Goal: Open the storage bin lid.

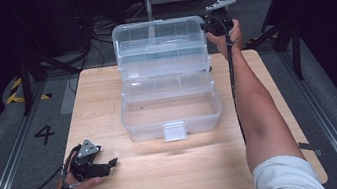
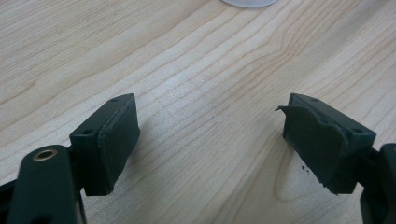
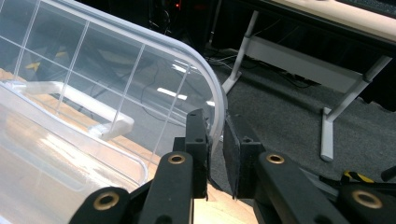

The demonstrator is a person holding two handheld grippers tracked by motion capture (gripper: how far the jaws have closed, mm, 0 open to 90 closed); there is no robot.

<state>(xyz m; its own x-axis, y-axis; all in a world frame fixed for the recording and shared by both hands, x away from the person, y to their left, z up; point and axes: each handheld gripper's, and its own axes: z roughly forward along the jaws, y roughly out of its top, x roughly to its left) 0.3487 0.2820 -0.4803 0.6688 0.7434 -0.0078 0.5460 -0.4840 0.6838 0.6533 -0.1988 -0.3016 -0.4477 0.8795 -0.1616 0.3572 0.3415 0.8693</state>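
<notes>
clear plastic organiser box [image 1: 169, 94] stands open mid-bench, its long axis across the bench, its raised lid [image 1: 160, 37] facing the person. the lid's edge is pinched by the nearly shut right hand-held gripper [image 3: 215, 140]; closing likely calls for swinging it down. the left hand-held gripper [image 2: 210, 140] is held wide, empty.

Light falls from above onto the table [image 1: 178, 174], leaving its pale wood bright while the room behind sinks almost to black. The clear plastic box [image 1: 167, 82] throws a soft shadow toward the near edge, and its lid catches white streaks of glare (ceiling lamps, by the look of them) in the right gripper view. The high view is soft and slightly grainy. In the left gripper view the wood grain is crisp, with faint shadows under the black pads.
</notes>
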